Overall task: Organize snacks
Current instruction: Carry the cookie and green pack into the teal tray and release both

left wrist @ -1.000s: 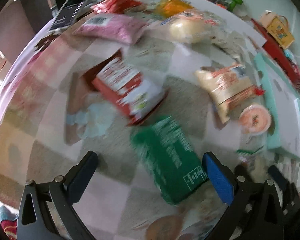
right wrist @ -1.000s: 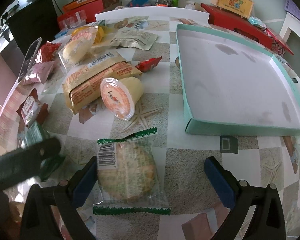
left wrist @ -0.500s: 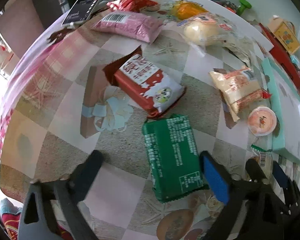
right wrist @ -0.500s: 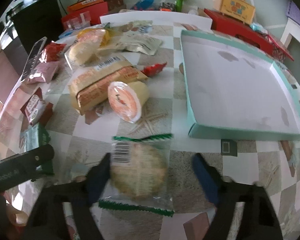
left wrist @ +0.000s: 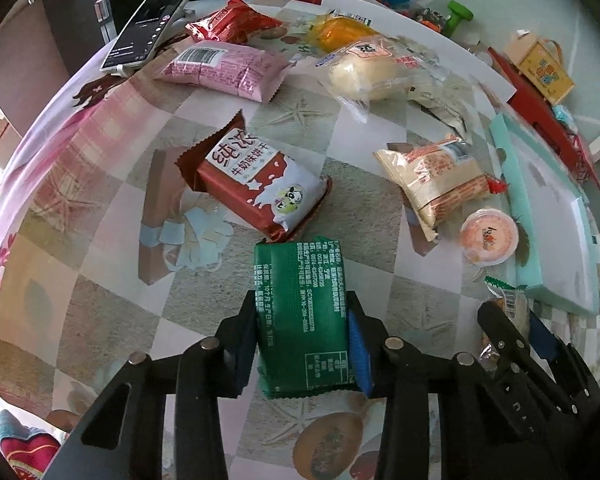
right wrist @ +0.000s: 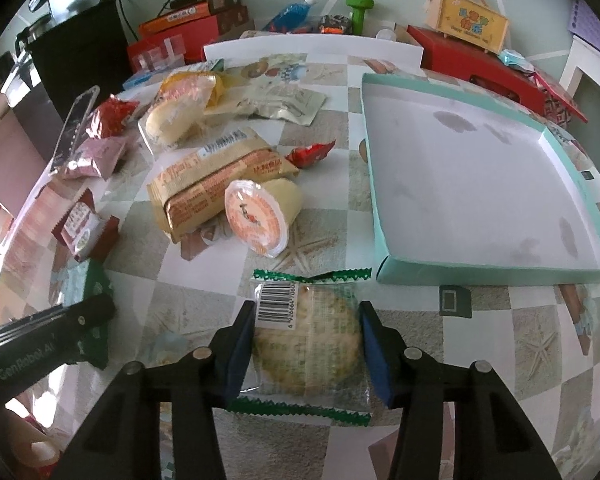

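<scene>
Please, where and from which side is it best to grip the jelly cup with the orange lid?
Probably across its yellow body, just behind the lid. The jelly cup lies on its side on the table, lid rim facing the camera, so fingers from above can close on the round walls; the thin rim would likely slip.

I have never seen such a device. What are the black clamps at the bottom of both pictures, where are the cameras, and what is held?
There is no robot: a person holds one clamp tool in each hand, with a camera on each looking along its jaws. One picture is from the left gripper, whose jaws are shut on a green packet. The other is from the right gripper; its jaws are closing around a wrapped round biscuit. Other snacks lie on the table, among them a jelly cup, beside an empty teal tray.
</scene>
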Demonstrator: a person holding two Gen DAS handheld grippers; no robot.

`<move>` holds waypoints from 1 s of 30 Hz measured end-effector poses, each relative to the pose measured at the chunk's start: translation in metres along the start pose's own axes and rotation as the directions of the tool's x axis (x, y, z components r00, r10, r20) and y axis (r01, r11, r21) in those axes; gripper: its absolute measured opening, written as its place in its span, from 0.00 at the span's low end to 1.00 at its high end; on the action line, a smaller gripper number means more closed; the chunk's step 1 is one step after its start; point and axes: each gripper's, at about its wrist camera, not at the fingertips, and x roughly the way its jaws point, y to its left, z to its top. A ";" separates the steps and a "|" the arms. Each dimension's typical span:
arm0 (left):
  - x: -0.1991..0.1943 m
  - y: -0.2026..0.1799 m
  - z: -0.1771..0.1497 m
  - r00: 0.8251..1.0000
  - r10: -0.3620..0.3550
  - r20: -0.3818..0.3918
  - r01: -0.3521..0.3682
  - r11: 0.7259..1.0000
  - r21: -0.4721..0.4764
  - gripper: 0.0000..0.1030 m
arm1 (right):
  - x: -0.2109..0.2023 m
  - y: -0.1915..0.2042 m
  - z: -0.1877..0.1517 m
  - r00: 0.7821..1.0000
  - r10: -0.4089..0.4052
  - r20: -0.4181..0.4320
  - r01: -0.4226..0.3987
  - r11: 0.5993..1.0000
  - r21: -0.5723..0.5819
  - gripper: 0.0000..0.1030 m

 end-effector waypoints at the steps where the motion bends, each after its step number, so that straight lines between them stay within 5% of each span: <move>1: -0.002 0.012 -0.002 1.000 -0.011 0.001 0.011 1.000 -0.002 0.40 | -0.003 -0.001 0.001 1.000 0.006 0.011 -0.007 1.000 0.006 0.51; 18: -0.051 -0.017 0.016 0.974 -0.180 0.136 0.166 0.981 0.103 0.40 | -0.046 -0.031 0.037 0.975 0.072 0.212 -0.104 0.984 0.143 0.51; 30: -0.042 -0.130 0.065 0.943 -0.297 0.152 0.232 0.911 0.341 0.40 | -0.032 -0.138 0.076 0.969 -0.135 0.208 0.037 0.908 0.416 0.51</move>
